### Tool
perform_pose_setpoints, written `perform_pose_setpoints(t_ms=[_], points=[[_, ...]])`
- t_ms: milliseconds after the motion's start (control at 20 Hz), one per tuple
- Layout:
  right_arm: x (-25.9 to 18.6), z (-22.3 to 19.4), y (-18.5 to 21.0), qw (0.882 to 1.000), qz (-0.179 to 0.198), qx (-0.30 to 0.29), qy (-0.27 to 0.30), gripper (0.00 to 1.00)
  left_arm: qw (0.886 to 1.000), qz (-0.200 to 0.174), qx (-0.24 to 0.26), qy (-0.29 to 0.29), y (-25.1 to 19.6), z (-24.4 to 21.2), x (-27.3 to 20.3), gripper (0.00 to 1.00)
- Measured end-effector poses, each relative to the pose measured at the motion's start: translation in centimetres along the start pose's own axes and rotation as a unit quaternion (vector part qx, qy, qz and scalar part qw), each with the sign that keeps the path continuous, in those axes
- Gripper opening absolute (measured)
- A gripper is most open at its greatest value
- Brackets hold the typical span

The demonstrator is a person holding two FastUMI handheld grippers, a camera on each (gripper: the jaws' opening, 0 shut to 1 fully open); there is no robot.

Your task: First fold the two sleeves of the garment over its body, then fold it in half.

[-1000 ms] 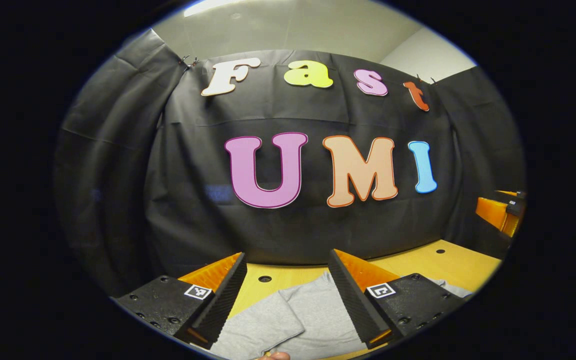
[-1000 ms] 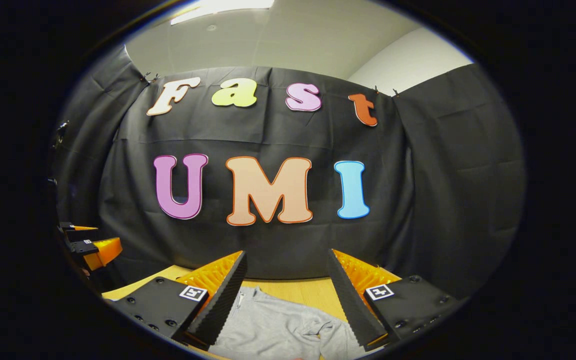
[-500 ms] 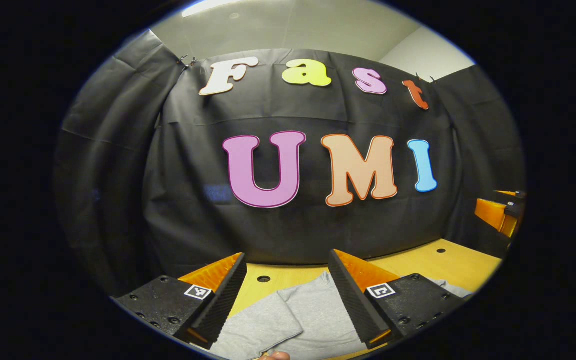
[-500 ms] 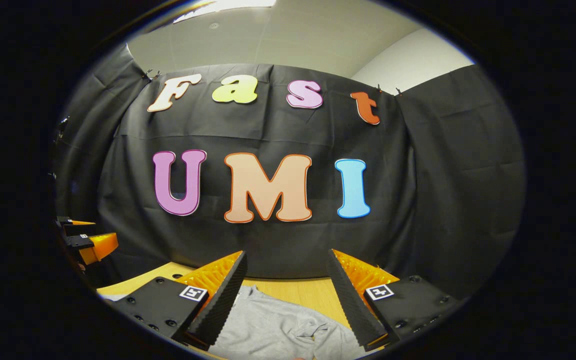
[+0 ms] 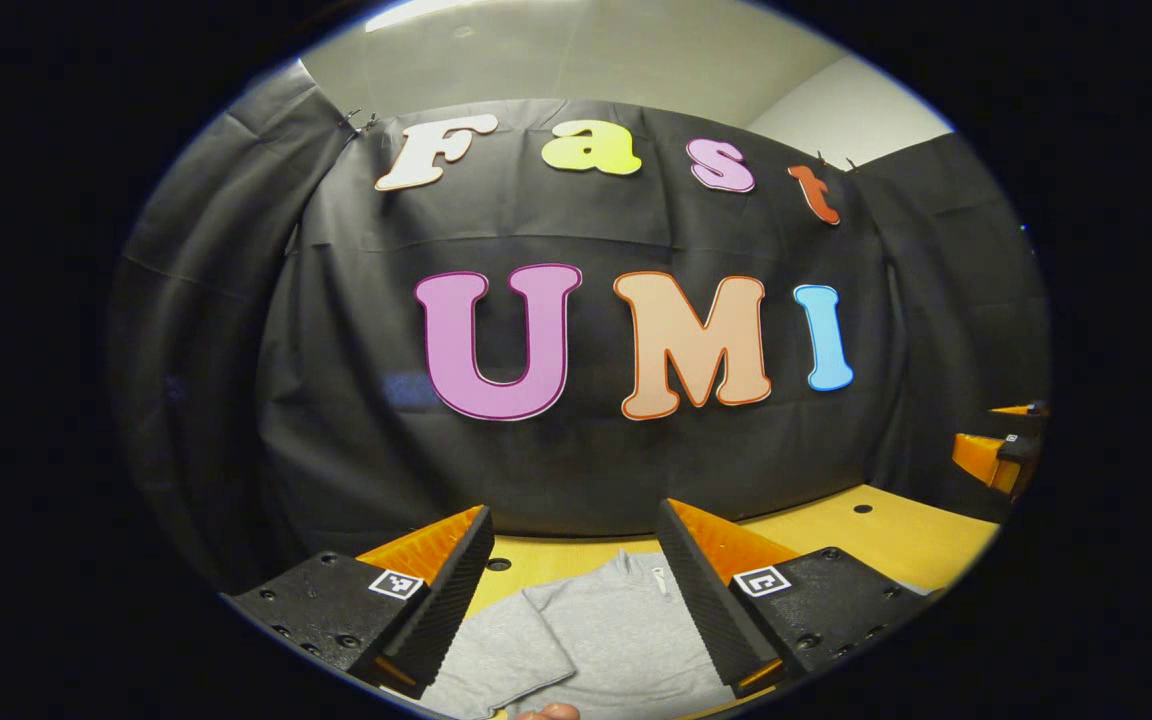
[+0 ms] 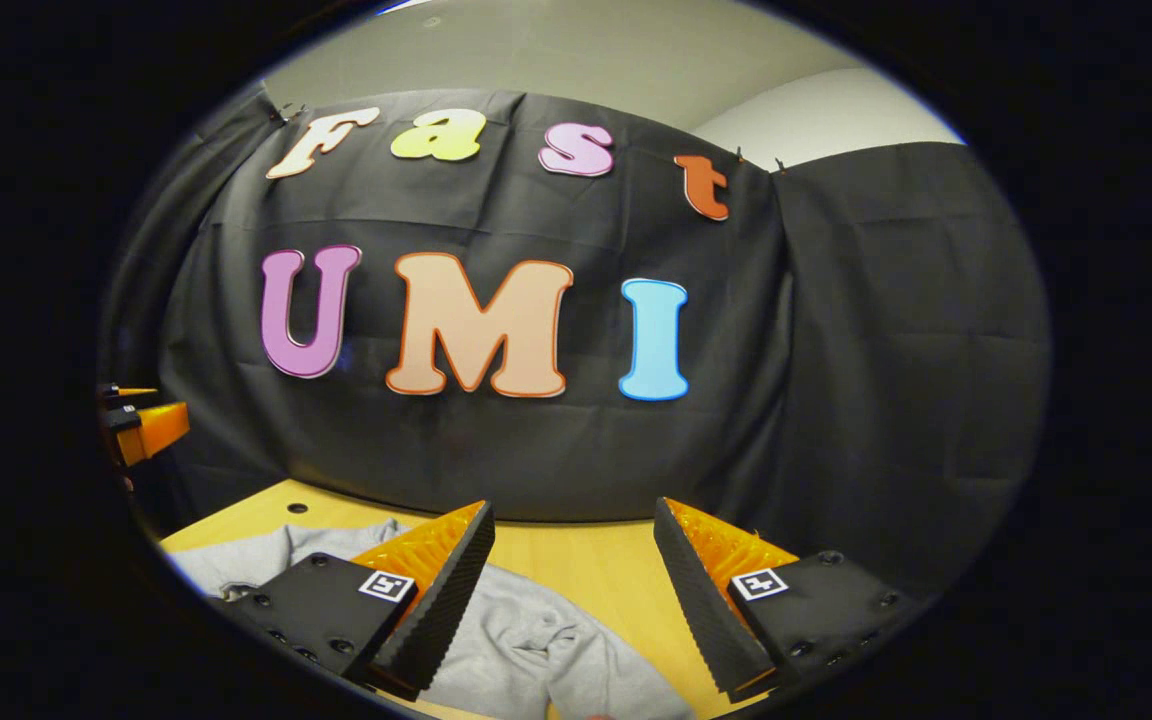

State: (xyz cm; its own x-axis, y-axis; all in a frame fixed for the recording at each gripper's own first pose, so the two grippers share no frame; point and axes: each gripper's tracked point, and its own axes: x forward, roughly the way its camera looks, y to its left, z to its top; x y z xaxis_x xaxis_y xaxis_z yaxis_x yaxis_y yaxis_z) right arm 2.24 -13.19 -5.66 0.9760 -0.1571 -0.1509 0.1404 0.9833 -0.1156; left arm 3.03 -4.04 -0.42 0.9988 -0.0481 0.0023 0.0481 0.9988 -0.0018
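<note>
A light grey garment [image 5: 596, 640] lies on the wooden table [image 5: 876, 535]. In the left gripper view its zipped collar points to the far wall and one sleeve lies folded over the body at the left. My left gripper [image 5: 576, 600] hangs open above it, nothing between its fingers. In the right gripper view the garment [image 6: 536, 645] shows rumpled, another sleeve bunched below my open right gripper [image 6: 571, 595]. The right gripper [image 5: 1001, 450] also appears at the far right edge of the left gripper view, and the left gripper [image 6: 141, 425] at the far left edge of the right gripper view.
The wooden table [image 6: 576, 560] has small round holes [image 5: 863, 508] in its top and ends at the black cloth wall. A fingertip [image 5: 548, 712] shows at the bottom edge of the left gripper view.
The left gripper turned slightly to the right, bringing the collar and zip into view. The right gripper tilted downward and swung right, so more table and garment show. Both jaws stayed open.
</note>
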Motion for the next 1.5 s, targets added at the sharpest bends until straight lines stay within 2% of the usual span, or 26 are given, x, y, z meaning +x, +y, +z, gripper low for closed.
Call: perform_pose_setpoints(t_ms=[400,600,750,1050,1500], points=[[-1.6,-8.2,-8.4,0.993,-0.073,0.012,0.092,0.99,1.0,-0.023,0.011,0.005,-1.7,-0.4,0.5,0.96],[-3.9,-13.9,-10.4,0.982,-0.082,0.038,0.166,0.99,0.999,-0.033,0.013,0.013,-2.6,-1.0,0.6,0.96],[-5.8,-17.4,-11.8,0.974,-0.093,0.032,0.206,0.99,0.999,-0.039,0.016,0.016,-3.2,-1.3,0.6,0.95],[-10.2,-24.6,-11.7,0.954,-0.076,0.018,0.29,1.0,0.999,-0.044,0.018,0.023,-4.0,-1.7,0.2,0.94],[-14.8,-31.5,-10.7,0.923,-0.032,0.034,0.382,1.0,0.998,-0.04,0.028,0.029,-5.3,-2.0,-0.4,0.94]])
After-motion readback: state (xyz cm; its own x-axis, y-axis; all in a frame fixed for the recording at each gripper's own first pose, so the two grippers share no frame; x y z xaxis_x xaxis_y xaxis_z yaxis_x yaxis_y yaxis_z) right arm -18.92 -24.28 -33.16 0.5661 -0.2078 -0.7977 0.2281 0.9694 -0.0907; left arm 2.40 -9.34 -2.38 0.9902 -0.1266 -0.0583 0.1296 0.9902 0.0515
